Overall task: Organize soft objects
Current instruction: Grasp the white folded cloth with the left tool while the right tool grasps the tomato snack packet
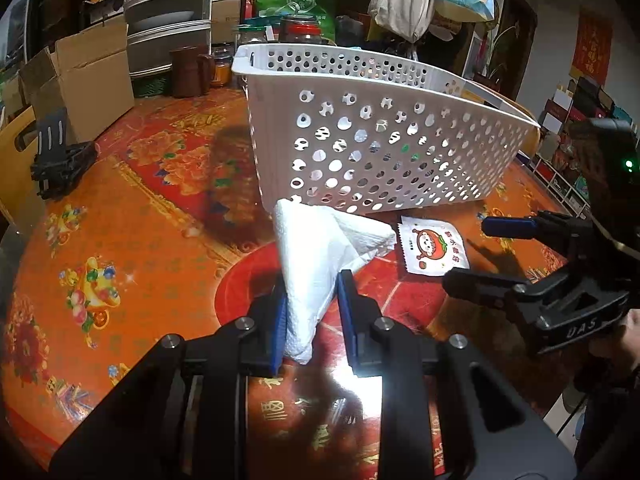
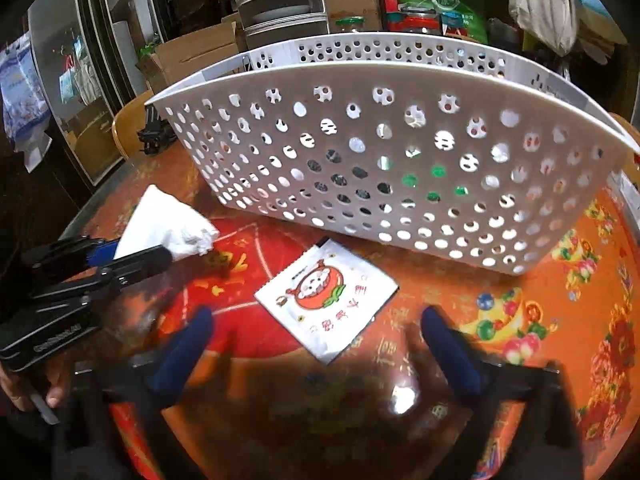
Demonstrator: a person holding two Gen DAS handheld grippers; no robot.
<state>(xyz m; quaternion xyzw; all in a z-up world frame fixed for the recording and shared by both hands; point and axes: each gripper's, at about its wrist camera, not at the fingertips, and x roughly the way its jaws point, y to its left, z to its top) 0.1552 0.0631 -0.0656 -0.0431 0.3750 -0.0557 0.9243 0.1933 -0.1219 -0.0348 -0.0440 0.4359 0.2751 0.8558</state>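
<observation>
Left gripper (image 1: 312, 312) is clamped on a folded white paper towel (image 1: 320, 264), blue pads pinching its lower end w/ the rest fanning up and fwd, just in front of the near wall of the white perforated basket (image 1: 360, 152); the right wrist view shows the same towel (image 2: 168, 220) hanging loose past the pads, crumpled at its free corner. Towel looks v. light, limp, no stiffness, so prob. it droops and swings when carried; the pinch near the folded edge seems sound since the layers bunch there, but it tears easily if tugged. Next over, a flat white sachet (image 2: 326, 300) w/ an orange cartoon print lies on the red-orange floral tablecloth (image 2: 580, 320), close to the basket front, apart from the towel. Sachet looks thin, light, glossy, so likely slippery and hard to get under lying flat; best bet is prob. a pinch across one edge or corner, pressing down so it buckles between the pads. Right gripper (image 2: 316, 320) has jaws spread wide, nothing between them, poised over the sachet w/ a finger to each side, not touching it
</observation>
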